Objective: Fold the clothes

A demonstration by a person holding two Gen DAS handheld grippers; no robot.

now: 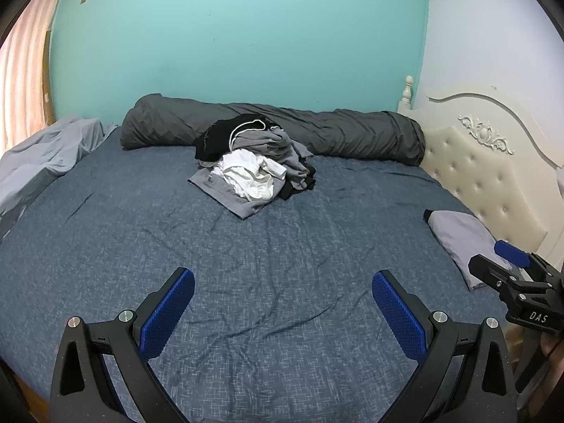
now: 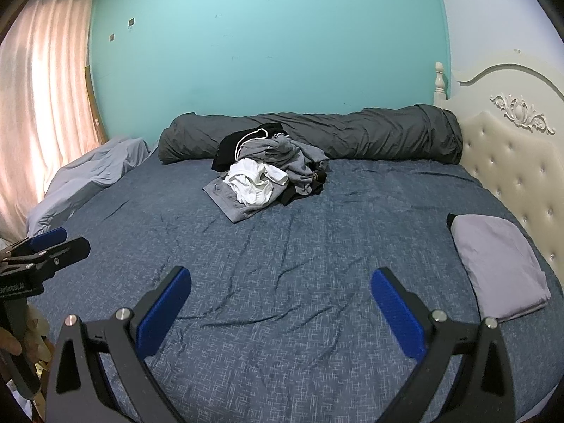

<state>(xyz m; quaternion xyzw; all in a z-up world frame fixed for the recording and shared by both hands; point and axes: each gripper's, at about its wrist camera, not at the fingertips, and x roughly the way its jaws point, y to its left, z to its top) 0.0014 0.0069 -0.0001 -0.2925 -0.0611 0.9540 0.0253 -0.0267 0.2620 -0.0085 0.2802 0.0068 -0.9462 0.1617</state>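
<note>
The left hand-held gripper [image 1: 283, 283] hovers over the near part of the bed [image 1: 246, 264], tilted downward, its jaws spread wide with nothing between them. Far ahead, the pile of clothes [image 1: 253, 162] sits against a rolled grey blanket [image 1: 352, 134]. The right hand-held gripper [image 2: 281, 282] hovers alongside, equally wide and empty, near a folded grey garment [image 2: 497, 264] by the headboard [image 2: 511, 148].

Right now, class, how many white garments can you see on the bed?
1: a crumpled white garment at the front of the clothes pile; more may be buried underneath.
</note>
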